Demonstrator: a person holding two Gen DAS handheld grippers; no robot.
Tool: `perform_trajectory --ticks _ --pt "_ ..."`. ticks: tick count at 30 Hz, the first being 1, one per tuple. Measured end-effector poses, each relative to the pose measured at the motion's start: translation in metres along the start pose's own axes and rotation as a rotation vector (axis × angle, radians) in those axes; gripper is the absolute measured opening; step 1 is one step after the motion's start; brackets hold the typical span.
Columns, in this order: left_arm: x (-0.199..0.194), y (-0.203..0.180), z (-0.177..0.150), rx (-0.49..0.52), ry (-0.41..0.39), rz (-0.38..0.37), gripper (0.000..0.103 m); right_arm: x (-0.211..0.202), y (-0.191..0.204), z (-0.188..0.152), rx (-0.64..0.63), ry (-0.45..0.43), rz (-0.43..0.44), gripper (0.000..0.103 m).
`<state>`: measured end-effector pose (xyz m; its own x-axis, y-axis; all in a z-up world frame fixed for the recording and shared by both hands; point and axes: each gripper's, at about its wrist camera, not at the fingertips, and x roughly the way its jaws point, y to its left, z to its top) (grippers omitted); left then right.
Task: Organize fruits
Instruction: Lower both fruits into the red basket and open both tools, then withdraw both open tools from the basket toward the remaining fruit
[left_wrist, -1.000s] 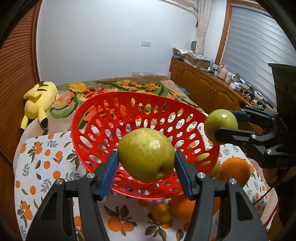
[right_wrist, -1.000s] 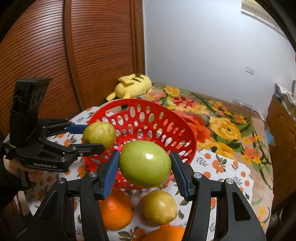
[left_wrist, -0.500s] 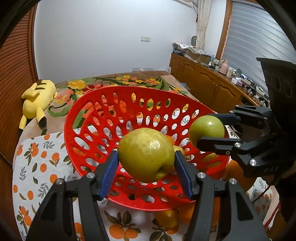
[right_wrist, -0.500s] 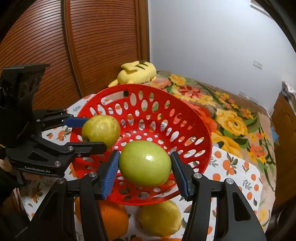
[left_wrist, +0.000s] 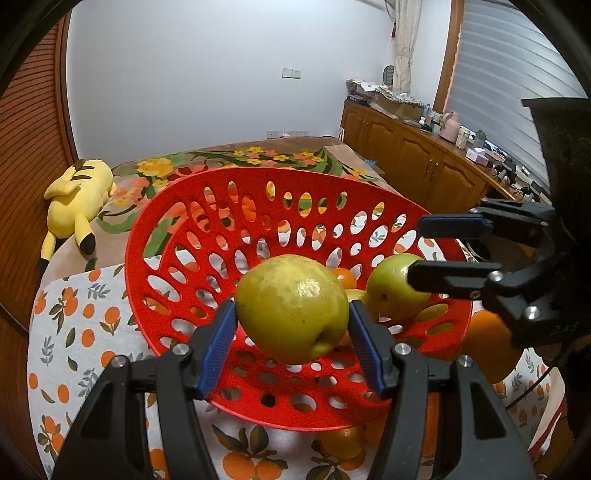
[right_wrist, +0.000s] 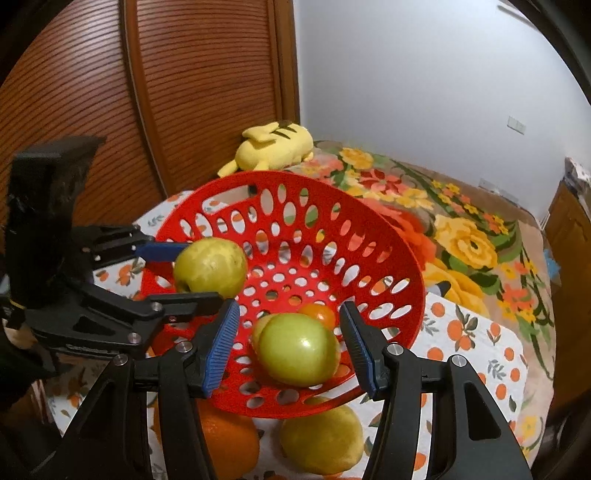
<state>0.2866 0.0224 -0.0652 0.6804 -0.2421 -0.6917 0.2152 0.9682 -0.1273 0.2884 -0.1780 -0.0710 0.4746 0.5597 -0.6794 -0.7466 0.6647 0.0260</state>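
Even indoor light, sharp focus, small glare highlights, fisheye bending, dark vignetted corners

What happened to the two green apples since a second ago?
The right gripper brought its greener apple into the red basket and let go; it lies inside, pads clear. The left gripper still clamps its yellowish apple above the basket.

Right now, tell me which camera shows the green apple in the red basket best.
Right wrist view: the green apple lies whole in the red basket, between the open pads of the right hand-held gripper. The left wrist view shows it partly covered by that gripper's lower finger.
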Motion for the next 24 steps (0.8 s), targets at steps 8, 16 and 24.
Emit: perform_trajectory --ticks 8,16,24 --pt "0.004 -0.002 0.001 0.004 0.017 0.014 0.061 -0.012 -0.003 -0.005 0.025 -0.022 -0.009 0.057" --pt "-0.012 -0.004 0.002 -0.012 -0.028 0.014 0.061 -0.034 0.000 -0.013 0.048 -0.046 -0.028 0.057" --pt "-0.048 -0.013 -0.008 0.004 -0.072 0.009 0.061 -0.064 0.017 -0.024 0.070 -0.095 -0.047 0.057"
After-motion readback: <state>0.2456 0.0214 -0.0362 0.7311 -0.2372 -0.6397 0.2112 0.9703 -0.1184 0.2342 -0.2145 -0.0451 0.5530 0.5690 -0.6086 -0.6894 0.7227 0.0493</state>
